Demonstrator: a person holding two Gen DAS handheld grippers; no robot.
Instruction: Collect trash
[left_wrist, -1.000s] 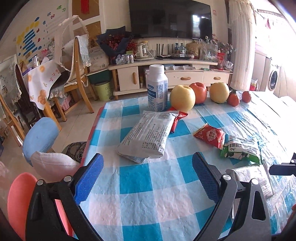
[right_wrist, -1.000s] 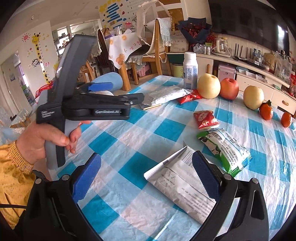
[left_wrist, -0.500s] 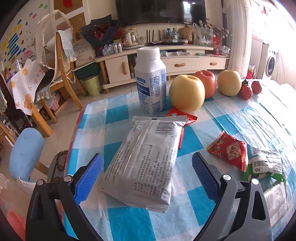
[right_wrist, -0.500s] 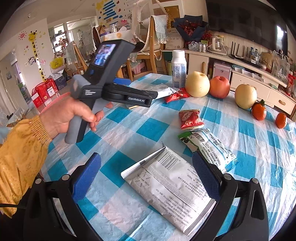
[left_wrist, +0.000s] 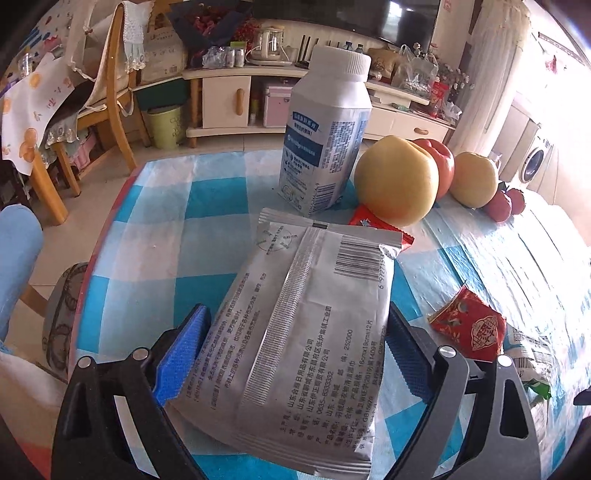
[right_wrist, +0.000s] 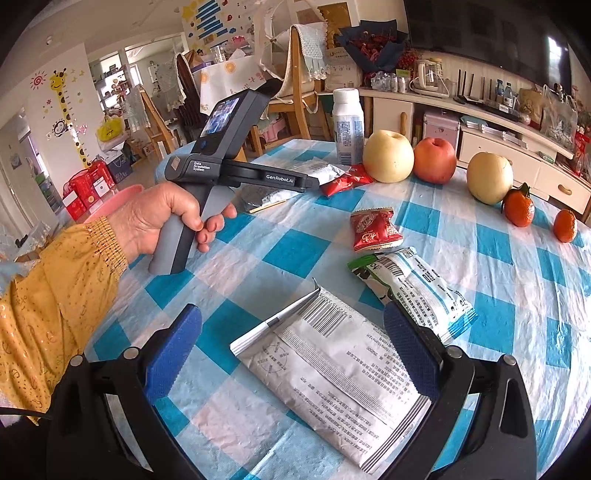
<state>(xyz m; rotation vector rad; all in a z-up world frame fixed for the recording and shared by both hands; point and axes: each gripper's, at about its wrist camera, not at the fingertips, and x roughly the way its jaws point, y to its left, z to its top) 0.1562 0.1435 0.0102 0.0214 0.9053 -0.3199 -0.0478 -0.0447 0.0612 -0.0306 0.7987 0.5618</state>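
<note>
Left gripper (left_wrist: 295, 354), jaws closing around a silver packet (left_wrist: 306, 332) at lower centre, pads not yet pressing. Right gripper (right_wrist: 291, 354), jaws wide, straddles a second silver packet (right_wrist: 332, 376). Red wrapper (right_wrist: 373, 229) and green-white wrapper (right_wrist: 413, 288) lie right of centre; judging by this, nothing is collected yet.

My blue rubbery pads (left_wrist: 181, 354) look ribbed; the silver pouch (left_wrist: 306, 332) is crinkled foil, the checked tablecloth (left_wrist: 207, 254) glossy plastic.
</note>
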